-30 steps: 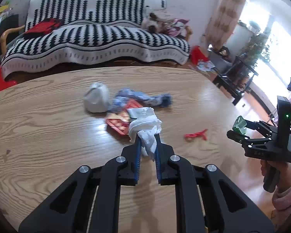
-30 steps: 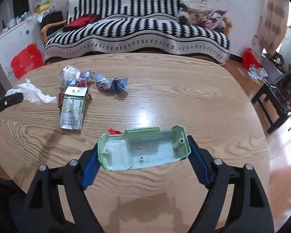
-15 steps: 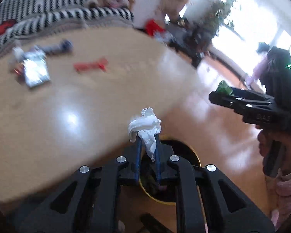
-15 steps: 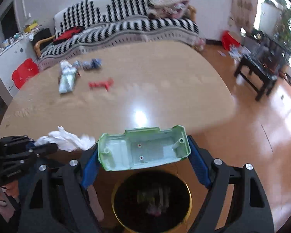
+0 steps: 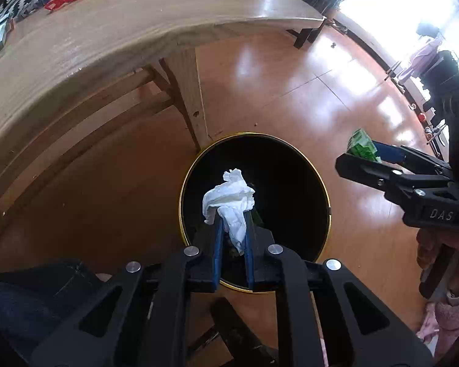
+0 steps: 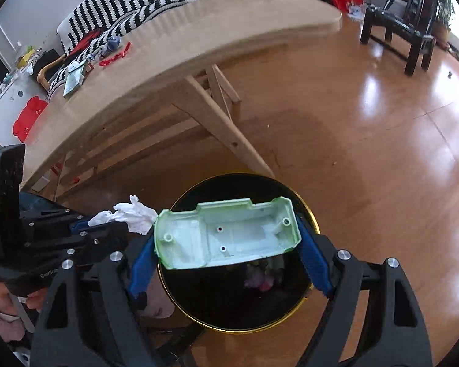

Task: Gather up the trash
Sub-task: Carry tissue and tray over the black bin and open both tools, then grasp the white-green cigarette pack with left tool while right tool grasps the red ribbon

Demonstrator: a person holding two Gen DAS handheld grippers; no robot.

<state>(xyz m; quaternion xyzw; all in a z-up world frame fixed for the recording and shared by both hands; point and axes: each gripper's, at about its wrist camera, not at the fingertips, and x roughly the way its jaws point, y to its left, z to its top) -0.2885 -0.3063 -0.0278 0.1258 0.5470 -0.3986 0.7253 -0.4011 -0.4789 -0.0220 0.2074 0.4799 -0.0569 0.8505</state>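
Crumpled white tissue is pinched betw. nearly closed jaws of left gripper, above the mouth of a black, gold-rimmed bin. Green plastic shell is clamped lengthwise in wide-set jaws of right gripper, over same bin. Wooden table w/ remaining litter is seen behind.

Tissue: white paper, crumpled, matt.
Toy car shell: pale green plastic, smooth.
Bin: black, glossy gold rim.
Table: light wood, visible grain.
Floor: brown, glossy, reflective.
Gripper pads: blue, ribbed.
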